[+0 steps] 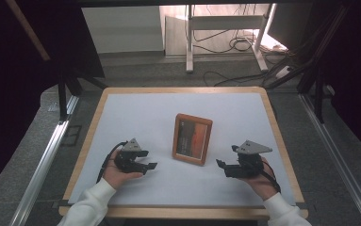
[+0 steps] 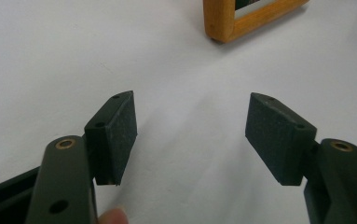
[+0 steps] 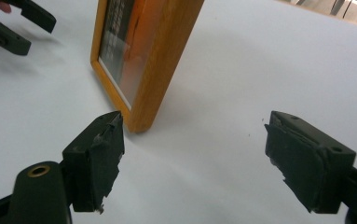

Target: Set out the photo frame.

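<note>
So you had the white tabletop [image 1: 135, 113] pretty much to yourself, with just one thing on it: the wooden picture frame [image 1: 192, 139], lying flat near the middle, a bit toward your near edge. Its long axis ran near-to-far, tipped only slightly off square, so the two long sides faced left and right, one toward each of your hands.

Your hands sat either side of it, both near the front edge. The left gripper [image 1: 149, 165] pointed right toward the frame, and the right gripper [image 1: 220, 165] pointed left at it. Neither was touching it. Honestly the distance looked about even from above, maybe the right one a hair closer.

In the right gripper view the frame's [image 3: 139, 60] near corner sat just past the tip of one jaw, off to that side rather than centred in the gap. In the left gripper view the frame's corner [image 2: 241, 21] was farther off, up and to the right of the gap.

Both sets of jaws were spread wide with nothing between them but bare tabletop.

My guess: the right hand needed less of a shift to get a long edge between the jaws, since flat frames only give you the rim to pinch.
</note>
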Action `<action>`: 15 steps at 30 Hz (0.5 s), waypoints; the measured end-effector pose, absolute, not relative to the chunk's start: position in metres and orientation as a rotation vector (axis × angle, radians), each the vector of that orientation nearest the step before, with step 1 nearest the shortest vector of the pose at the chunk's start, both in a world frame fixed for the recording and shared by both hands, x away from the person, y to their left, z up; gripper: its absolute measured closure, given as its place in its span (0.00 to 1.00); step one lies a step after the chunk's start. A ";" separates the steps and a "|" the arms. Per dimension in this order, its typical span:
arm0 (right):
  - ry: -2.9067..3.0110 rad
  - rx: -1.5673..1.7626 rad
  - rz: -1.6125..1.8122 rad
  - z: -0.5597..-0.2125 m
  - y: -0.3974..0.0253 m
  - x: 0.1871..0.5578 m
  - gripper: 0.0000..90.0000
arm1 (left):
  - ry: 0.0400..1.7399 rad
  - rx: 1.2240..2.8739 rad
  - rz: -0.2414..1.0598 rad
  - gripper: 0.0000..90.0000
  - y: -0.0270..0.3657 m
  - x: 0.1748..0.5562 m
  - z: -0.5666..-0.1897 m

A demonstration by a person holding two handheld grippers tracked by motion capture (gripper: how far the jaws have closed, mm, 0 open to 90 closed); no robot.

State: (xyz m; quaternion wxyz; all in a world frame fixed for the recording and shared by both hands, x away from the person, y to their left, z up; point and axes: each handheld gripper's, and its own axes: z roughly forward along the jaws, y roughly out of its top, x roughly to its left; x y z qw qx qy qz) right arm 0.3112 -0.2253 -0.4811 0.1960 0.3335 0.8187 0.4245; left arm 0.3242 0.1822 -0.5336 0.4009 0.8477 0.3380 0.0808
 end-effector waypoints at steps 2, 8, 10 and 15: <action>2.300 0.933 1.181 -0.484 -0.226 0.310 0.23 | 0.855 2.144 0.206 0.38 0.182 0.324 -0.534; 2.318 0.896 1.129 -0.489 -0.221 0.306 0.38 | 0.851 2.142 0.207 0.37 0.184 0.324 -0.533; 2.318 0.913 1.100 -0.491 -0.219 0.306 0.48 | 0.852 2.139 0.208 0.37 0.184 0.324 -0.533; 2.353 0.926 1.067 -0.497 -0.213 0.307 0.73 | 0.852 2.135 0.210 0.37 0.185 0.323 -0.532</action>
